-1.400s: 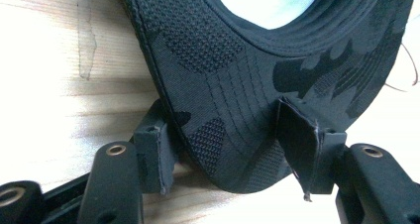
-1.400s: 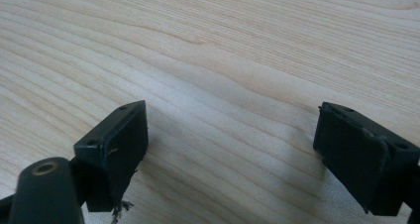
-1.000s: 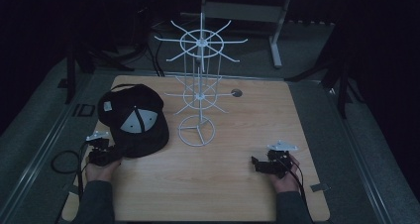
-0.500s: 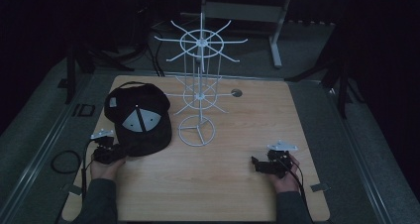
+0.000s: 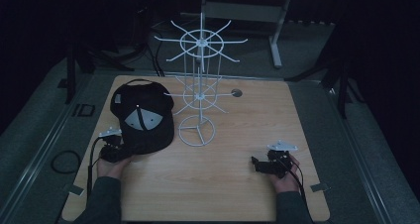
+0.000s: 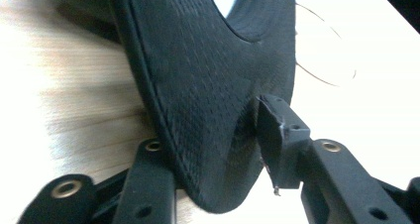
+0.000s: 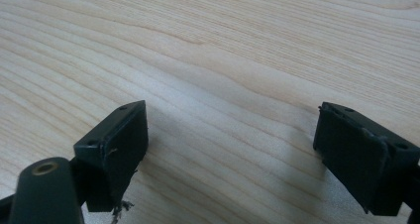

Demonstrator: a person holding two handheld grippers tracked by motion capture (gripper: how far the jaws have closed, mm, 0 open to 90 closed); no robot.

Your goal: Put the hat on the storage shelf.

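A black cap with a grey front panel lies on the left of the wooden table, its brim toward me. My left gripper is at the brim's near edge. In the left gripper view the brim runs between the jaws. The right pad presses its fabric and the other pad is hidden beneath it. The jaws have just been closing on the brim. My right gripper rests low at the table's near right, open over bare wood.
A white wire rack with hooked arms stands at the table's middle, its ring base just right of the cap. A small round hole sits behind it. Dark floor and stands surround the table.
My left gripper has slid right onto the cap's brim and its jaws have narrowed around it. The cap has shifted slightly toward the rack. The right hand has kept still.
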